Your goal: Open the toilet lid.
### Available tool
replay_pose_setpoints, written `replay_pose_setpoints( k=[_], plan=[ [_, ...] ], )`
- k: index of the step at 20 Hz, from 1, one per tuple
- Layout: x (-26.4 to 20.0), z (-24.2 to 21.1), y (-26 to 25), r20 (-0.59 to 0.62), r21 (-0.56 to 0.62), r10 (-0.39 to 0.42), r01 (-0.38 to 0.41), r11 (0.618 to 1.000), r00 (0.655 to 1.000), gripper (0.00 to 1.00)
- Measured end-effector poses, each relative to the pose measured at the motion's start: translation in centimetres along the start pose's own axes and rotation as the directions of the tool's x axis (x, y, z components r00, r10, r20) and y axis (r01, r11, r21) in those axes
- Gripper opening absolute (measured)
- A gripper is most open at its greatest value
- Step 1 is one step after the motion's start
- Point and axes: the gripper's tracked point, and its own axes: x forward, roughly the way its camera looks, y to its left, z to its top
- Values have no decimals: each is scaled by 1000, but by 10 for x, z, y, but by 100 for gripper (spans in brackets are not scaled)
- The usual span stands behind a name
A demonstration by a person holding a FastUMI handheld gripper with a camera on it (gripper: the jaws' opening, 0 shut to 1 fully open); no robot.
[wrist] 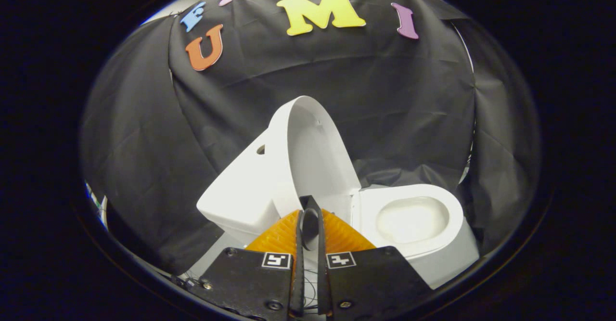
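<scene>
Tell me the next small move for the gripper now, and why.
Probably draw the gripper straight back. The toilet lid already stands raised against the tank, leaving the bowl uncovered, and the gripper's fingers are closed together just in front of the lid's lower edge, apparently gripping nothing.

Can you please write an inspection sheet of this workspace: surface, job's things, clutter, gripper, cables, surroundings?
Surface: pale floor under the toilet, partly hidden by cloth.
Job's things: white toilet; lid raised, standing against the tank; seat and bowl exposed.
Clutter: nothing seen.
Gripper: gripper just in front of the raised lid's lower edge; jaws closed together, tips meeting, nothing held between them.
Cables: thin wires beside the gripper body, low down.
Surroundings: black cloth wall wrapping around behind the toilet.
</scene>
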Motion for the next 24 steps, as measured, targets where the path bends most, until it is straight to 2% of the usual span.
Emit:
replay_pose_setpoints(
  k=[4,10,13,15,16,17,21,24],
  plan=[
    [2,2,4,9,-66,-28,28,997,1000,14],
    [3,2,3,-5,4,-34,34,999,999,15],
    [3,2,3,-25,27,-27,28,999,999,21],
    [4,3,5,-40,50,9,-7,999,999,23],
    [3,1,8,-51,68,33,-29,997,998,27],
    [0,2,11,-58,85,53,-48,995,997,37],
    [-18,8,3,-32,115,99,-95,989,995,63],
    [-33,9,0,-9,108,132,-130,986,991,77]
  ],
)
